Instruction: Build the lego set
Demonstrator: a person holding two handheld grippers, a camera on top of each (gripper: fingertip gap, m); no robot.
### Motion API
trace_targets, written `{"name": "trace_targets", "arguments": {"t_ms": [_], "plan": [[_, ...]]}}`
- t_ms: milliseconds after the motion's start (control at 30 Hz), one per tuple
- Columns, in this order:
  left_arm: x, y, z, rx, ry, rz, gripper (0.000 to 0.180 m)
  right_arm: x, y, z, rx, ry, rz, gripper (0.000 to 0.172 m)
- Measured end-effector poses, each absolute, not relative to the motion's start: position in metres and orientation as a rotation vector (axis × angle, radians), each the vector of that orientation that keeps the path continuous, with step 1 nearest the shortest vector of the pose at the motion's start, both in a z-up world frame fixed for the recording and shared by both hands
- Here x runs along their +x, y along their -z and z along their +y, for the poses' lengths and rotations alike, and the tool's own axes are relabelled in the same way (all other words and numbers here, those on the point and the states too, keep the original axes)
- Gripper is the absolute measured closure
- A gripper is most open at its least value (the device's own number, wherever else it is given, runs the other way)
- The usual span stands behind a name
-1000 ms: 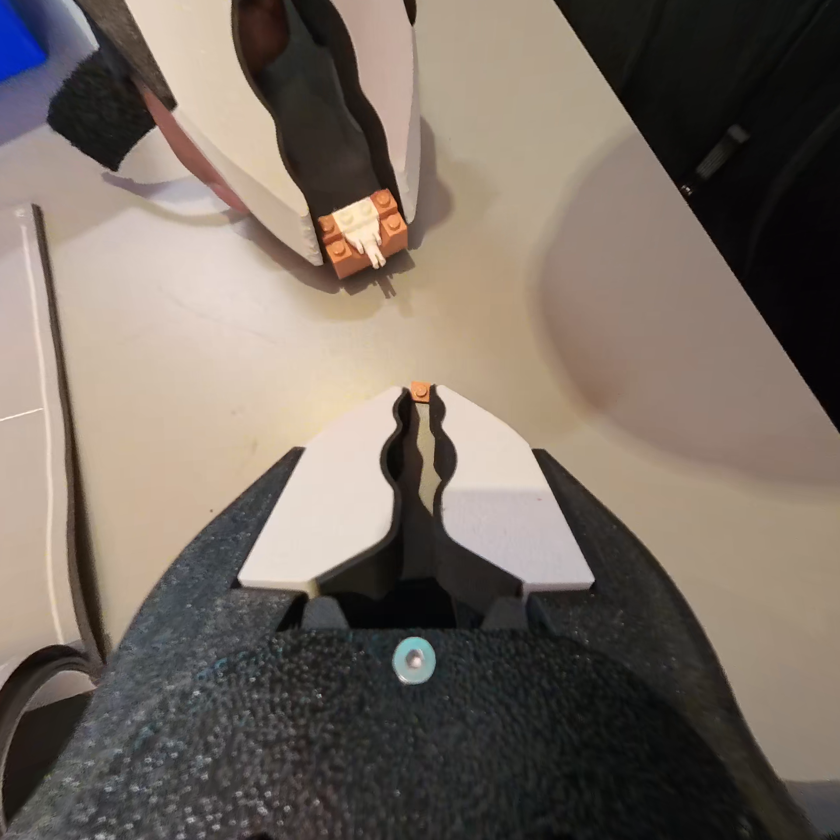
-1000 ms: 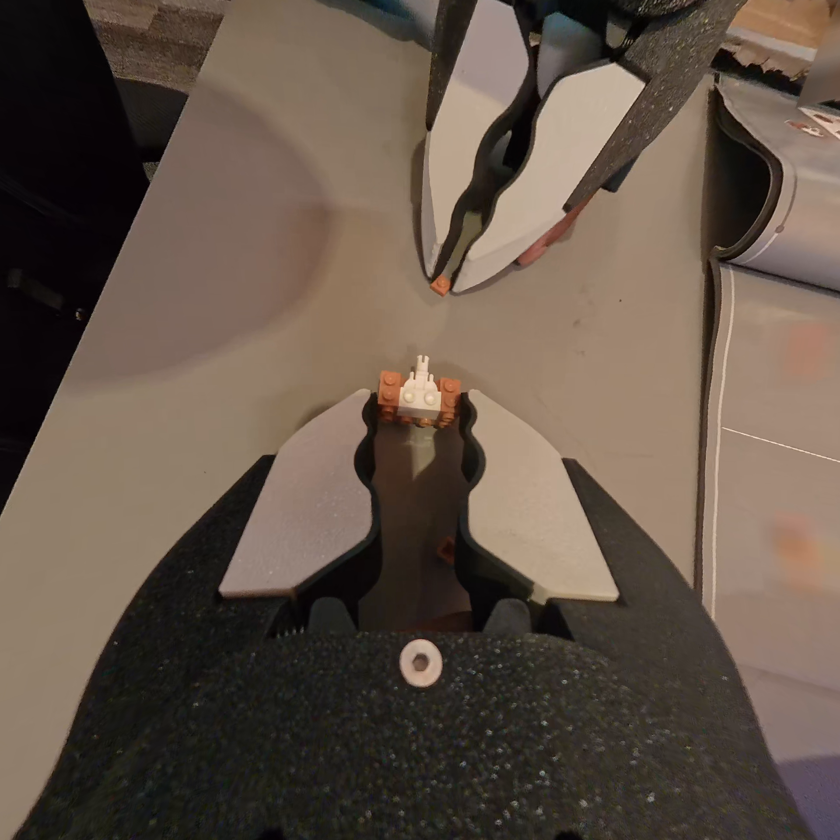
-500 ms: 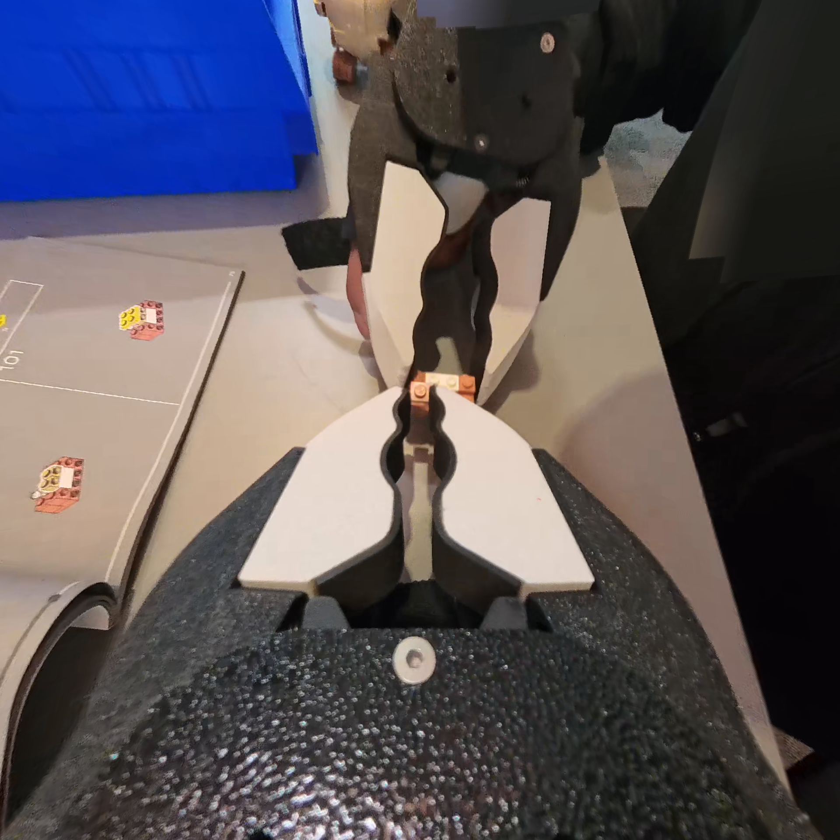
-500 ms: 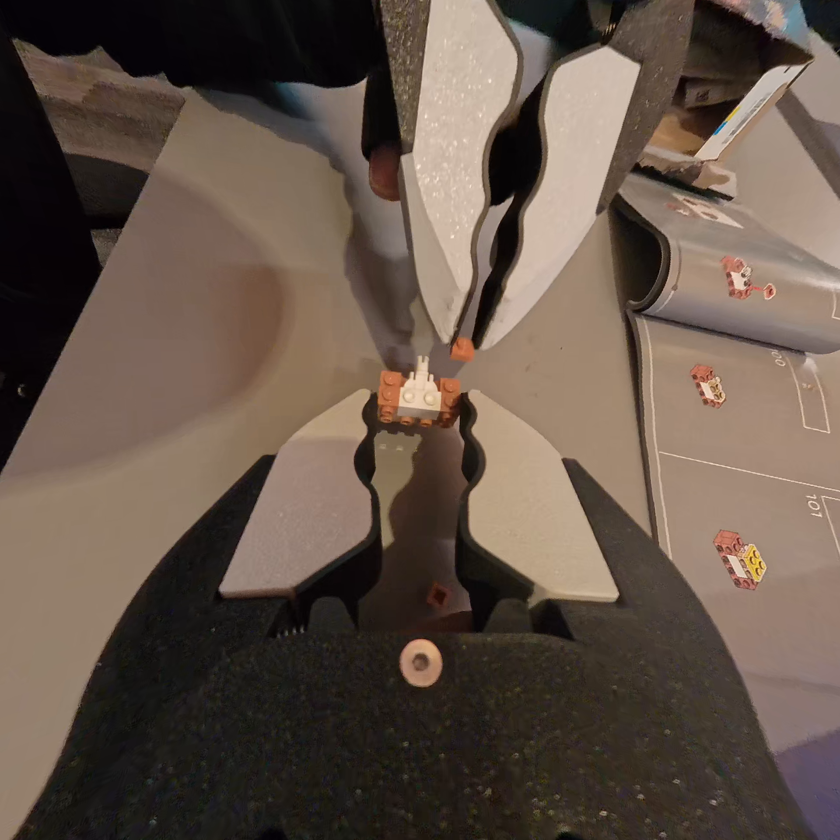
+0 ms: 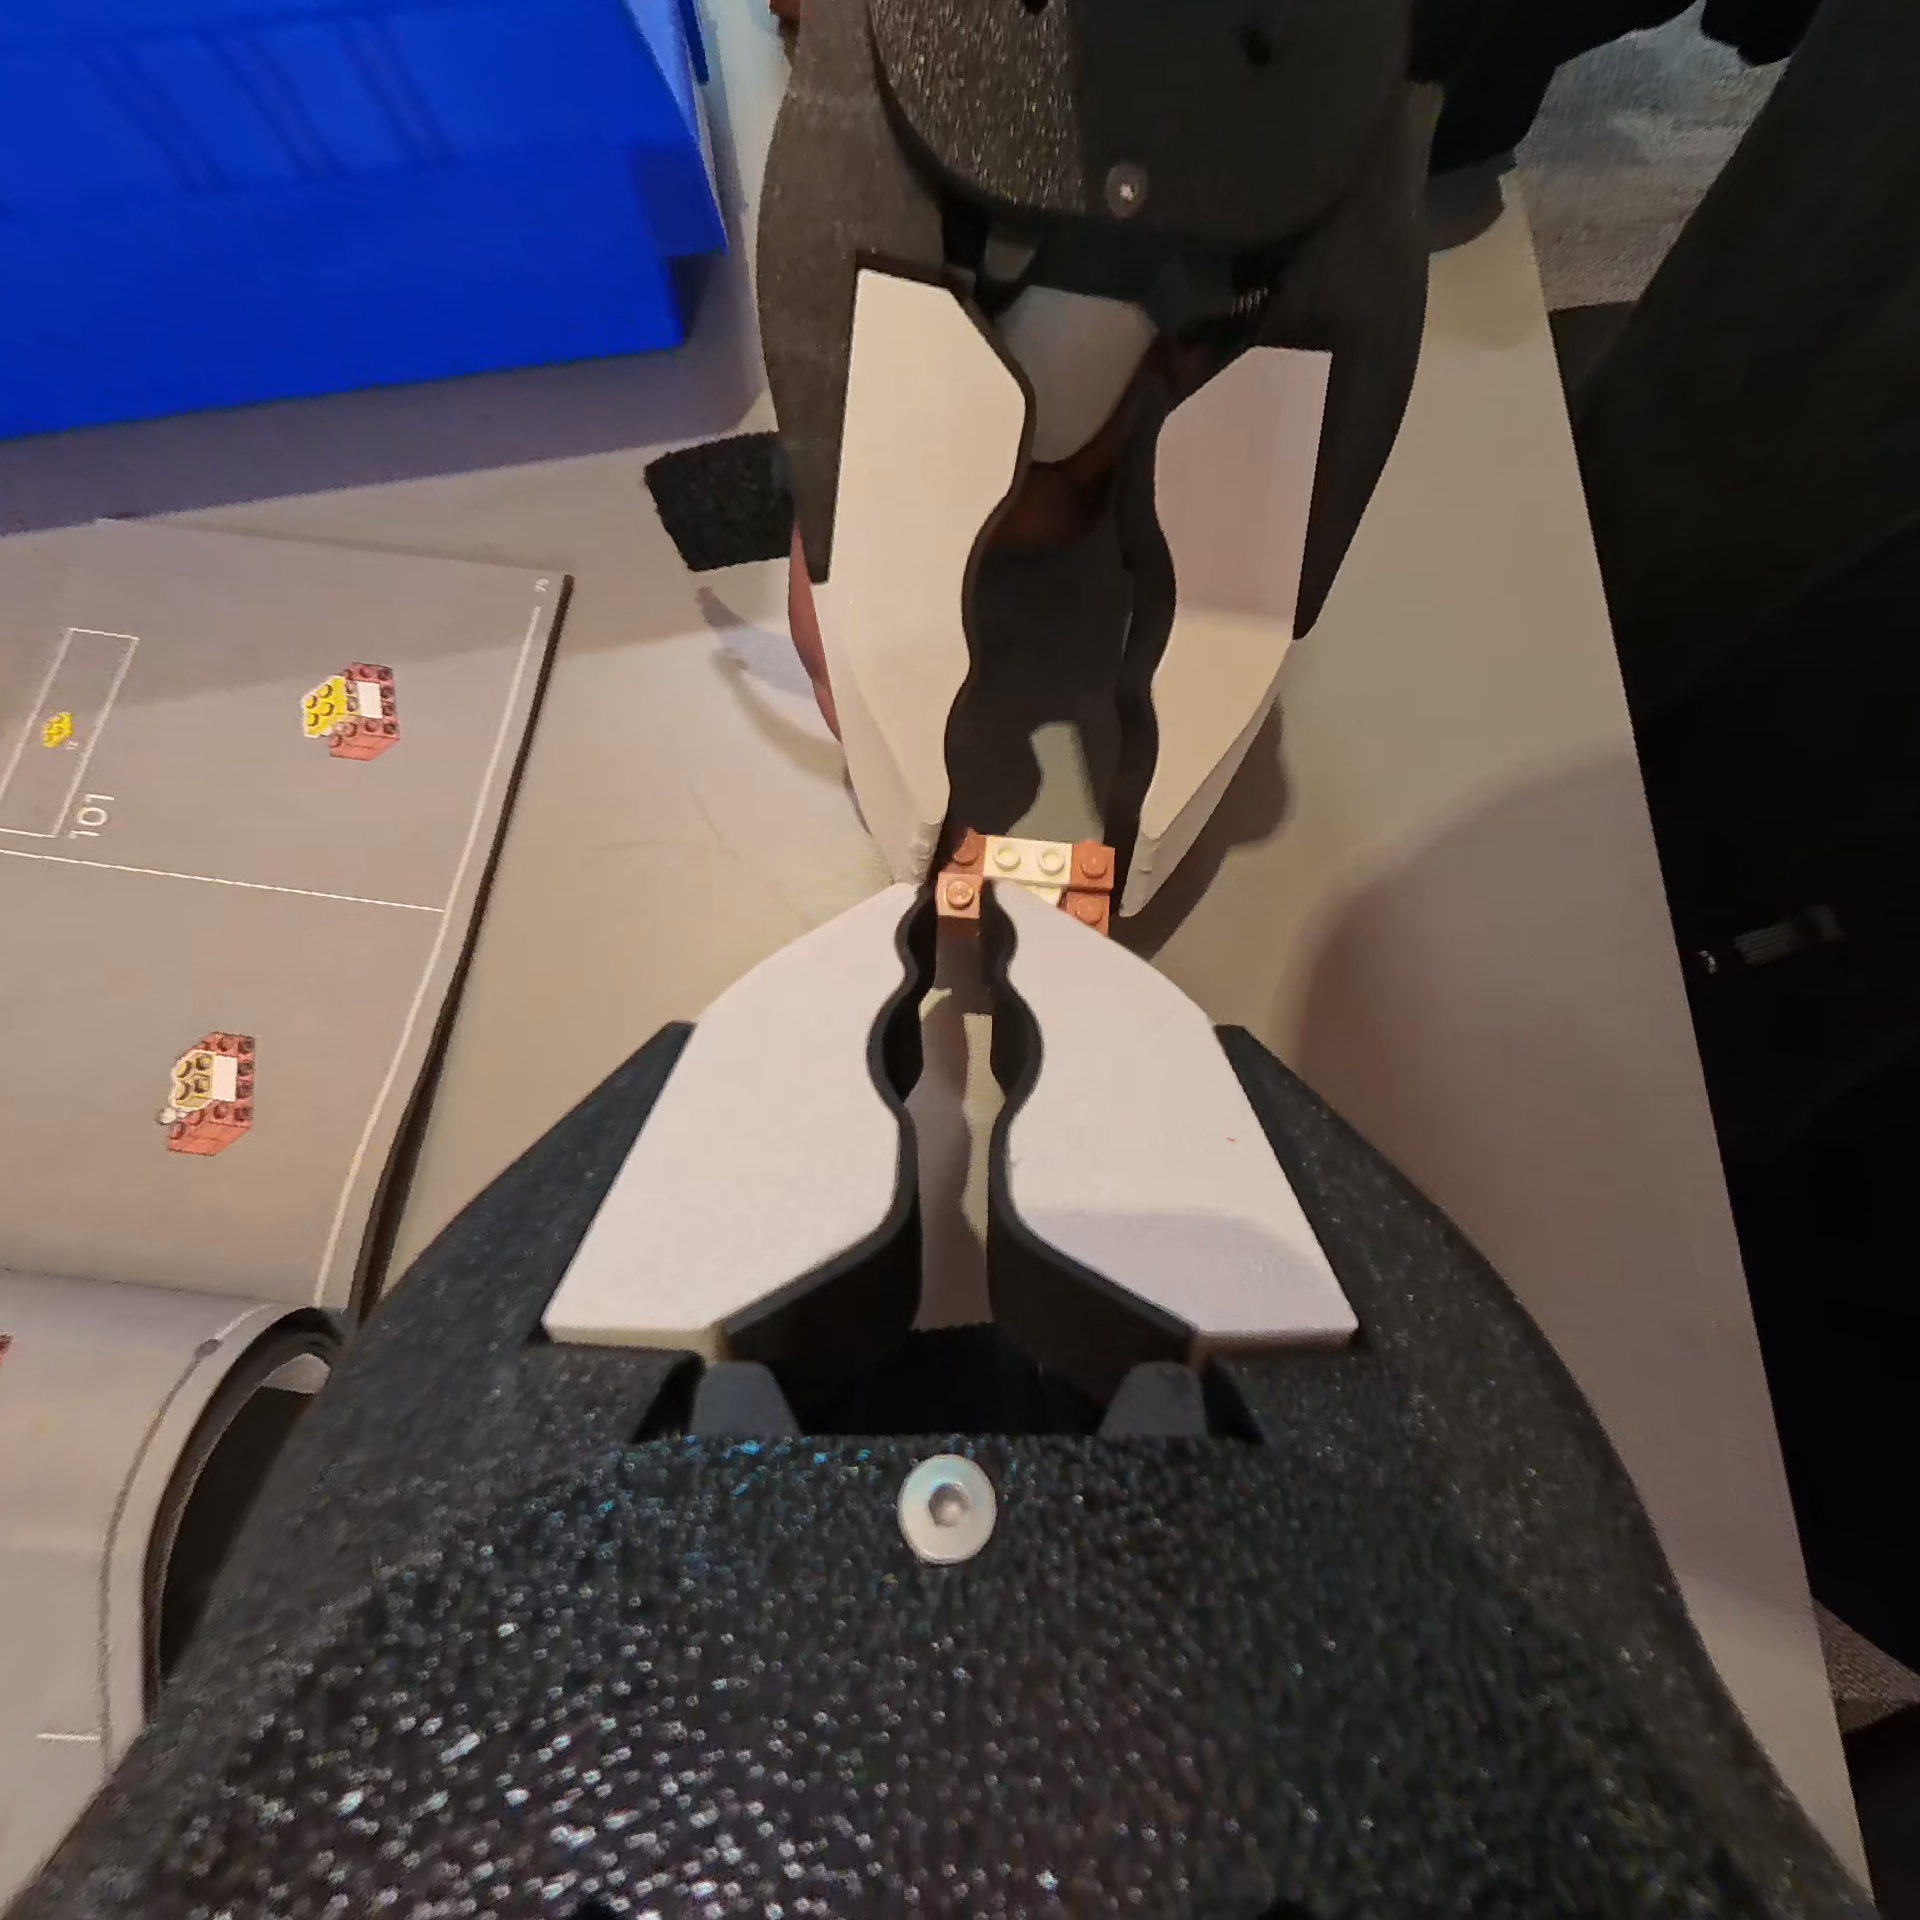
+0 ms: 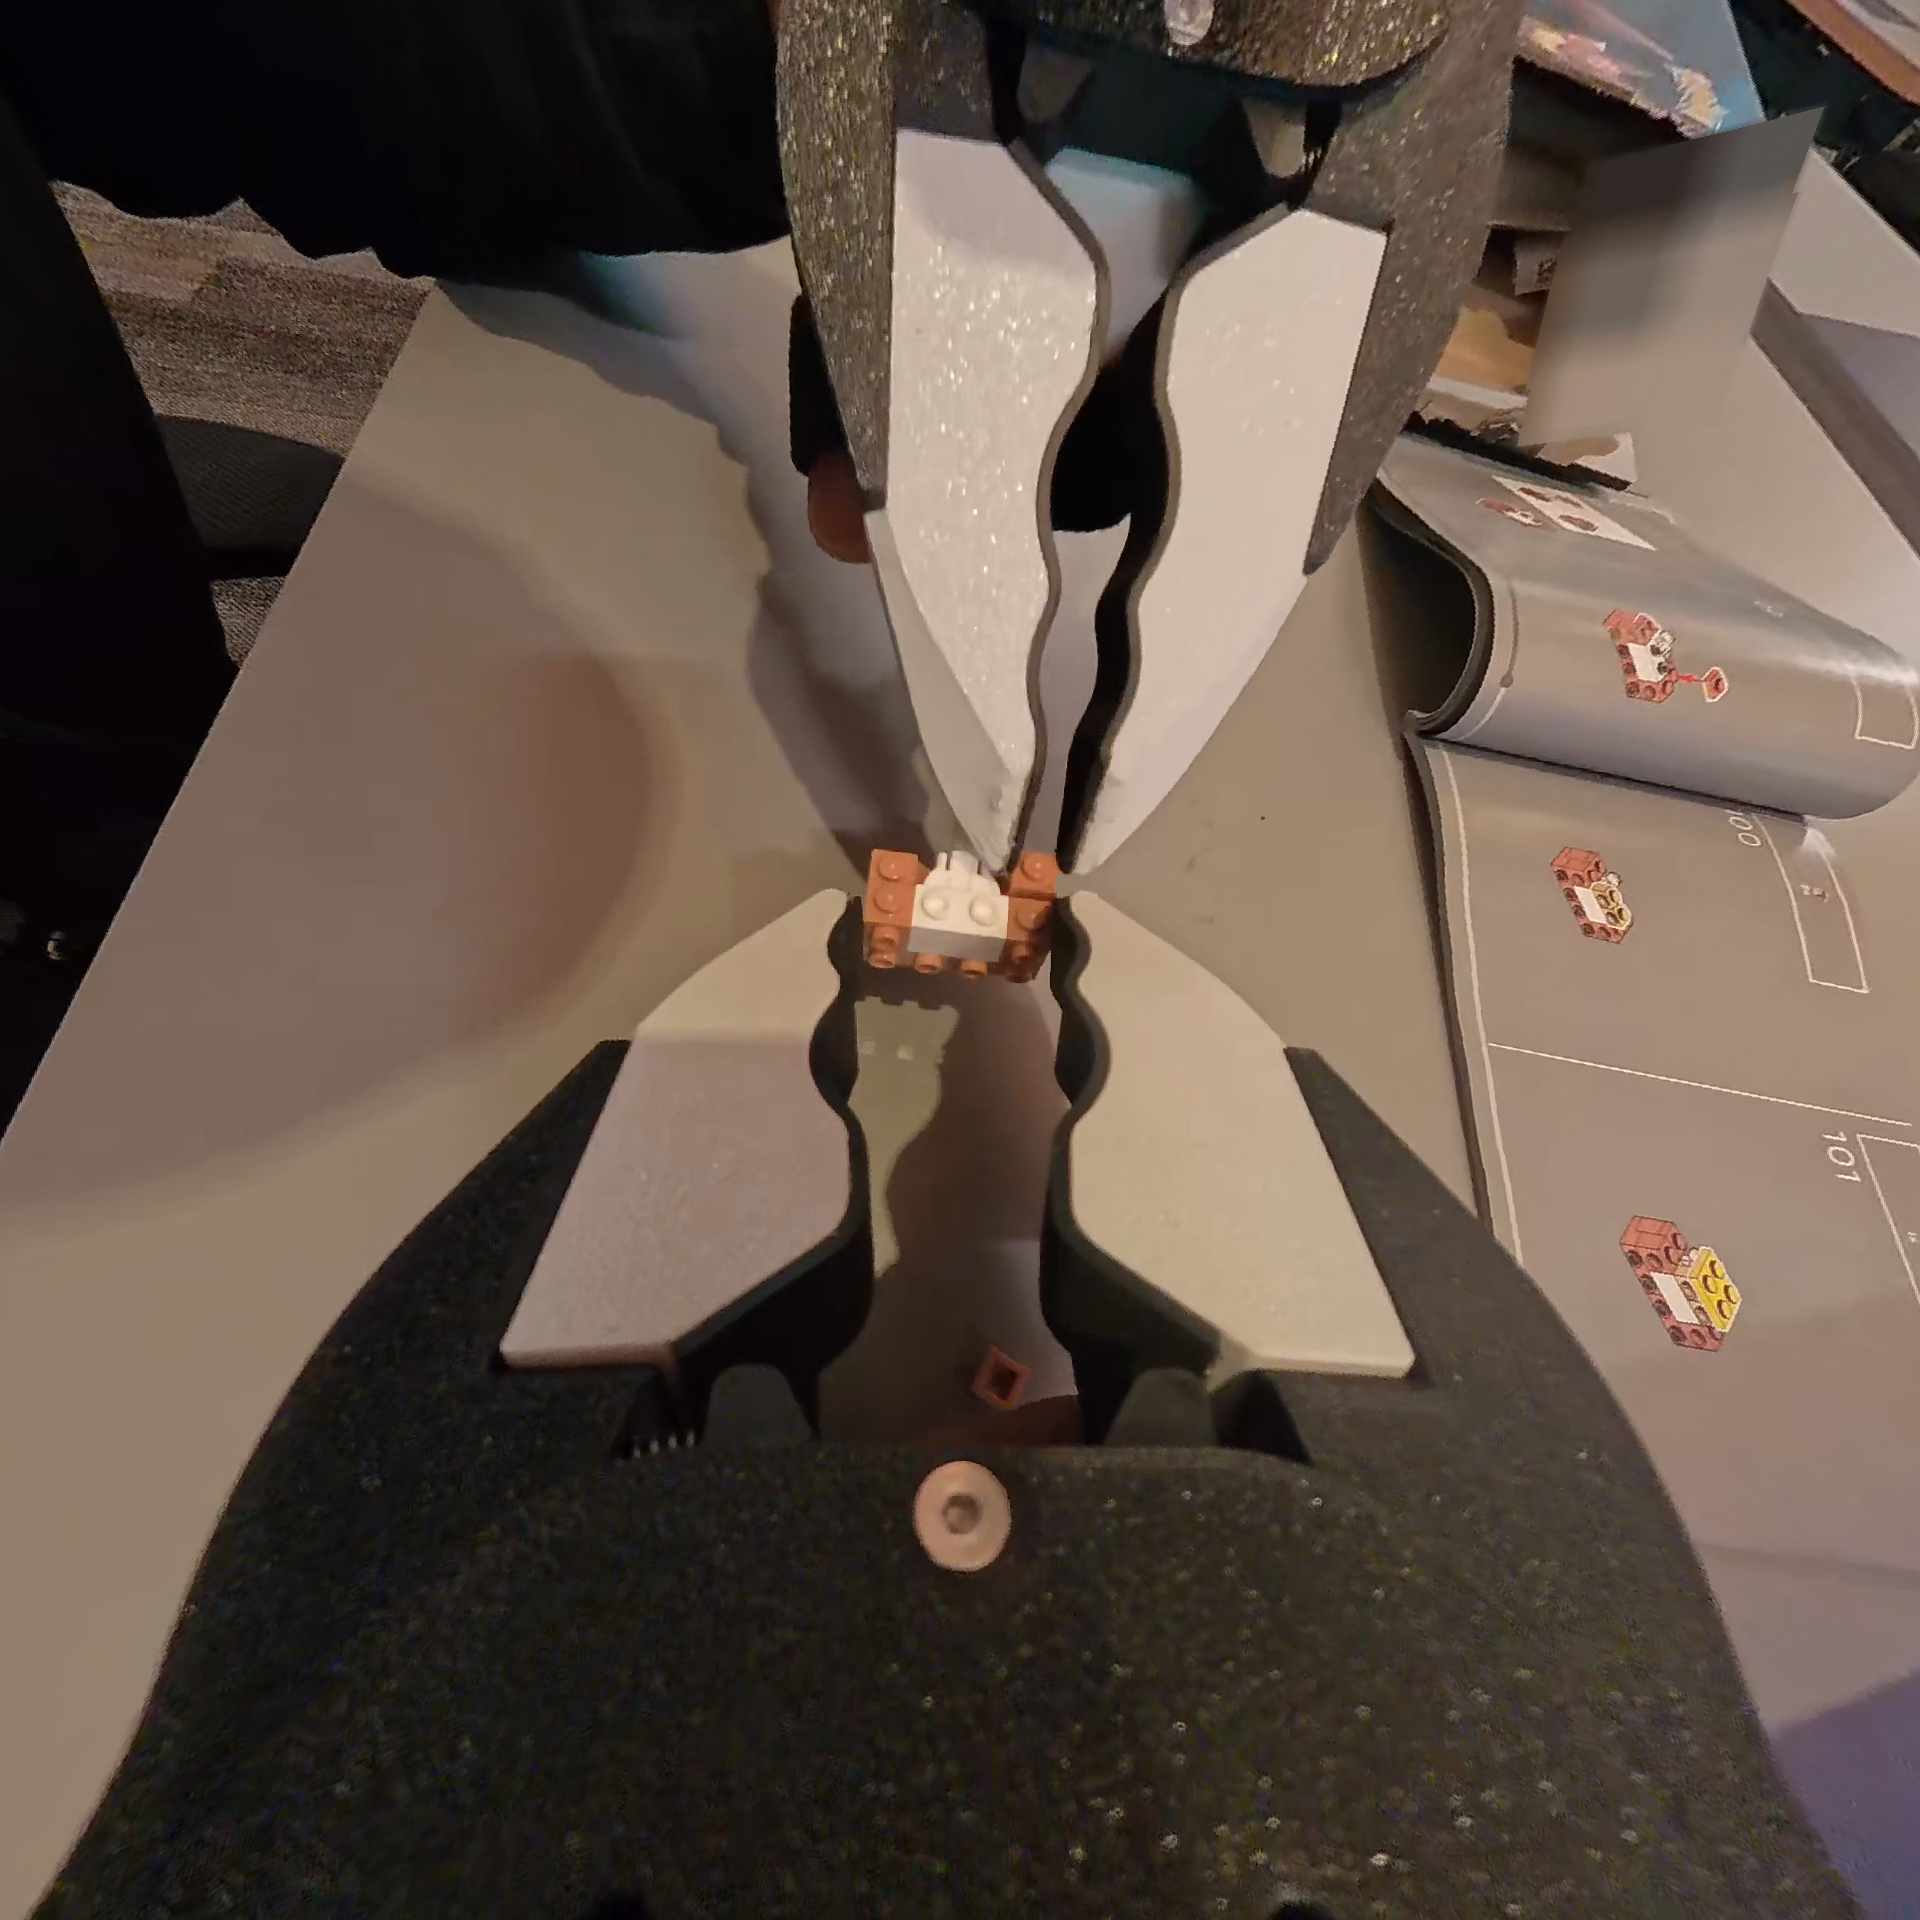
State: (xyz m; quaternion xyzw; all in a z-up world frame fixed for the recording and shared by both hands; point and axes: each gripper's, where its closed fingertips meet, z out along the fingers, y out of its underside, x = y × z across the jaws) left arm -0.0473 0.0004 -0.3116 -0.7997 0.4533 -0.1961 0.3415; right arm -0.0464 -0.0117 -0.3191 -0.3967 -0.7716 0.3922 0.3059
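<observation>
My left gripper (image 5: 961,906) is shut on a small brown one-stud brick (image 5: 960,900) at its fingertips. My right gripper (image 6: 951,930) is shut on a brown and white brick assembly (image 6: 951,914), both pads pressing on its sides. The two grippers face each other tip to tip above the grey table (image 5: 1455,1039). The small brick rests against one far corner of the assembly (image 5: 1039,868), beside the white plate. In the right wrist view the left gripper (image 6: 1039,852) comes down from above with the small brick (image 6: 1036,871) on the assembly's right end. The right gripper also shows in the left wrist view (image 5: 1029,868).
An open grey instruction booklet (image 5: 208,935) with brick pictures lies to one side, and also shows in the right wrist view (image 6: 1662,1039). A blue bin (image 5: 312,187) stands beyond it. A loose small brown piece (image 6: 1000,1382) lies on the table under my right gripper. The table edge (image 5: 1621,935) runs close by. My two grippers' fingertips are within a few centimetres of each other.
The two grippers have come together. My left gripper carried the small brown brick up to the assembly, and it now touches its corner. Both grasps have held unchanged.
</observation>
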Motion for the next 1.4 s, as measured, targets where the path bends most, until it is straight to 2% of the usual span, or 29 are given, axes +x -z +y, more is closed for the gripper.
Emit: {"name": "trace_targets", "arguments": {"t_ms": [1033, 1400], "plan": [[-0.048, 0.302, 0.000, -2.113, 0.560, 1.103, 0.172, -0.049, 0.308, -0.012, -0.995, -1.090, -1.969, 0.138], [-0.061, 0.327, -0.038, -2.130, 0.618, 1.244, 0.164, -0.031, 0.337, -0.012, -1.059, -0.995, -2.204, 0.138]]}}
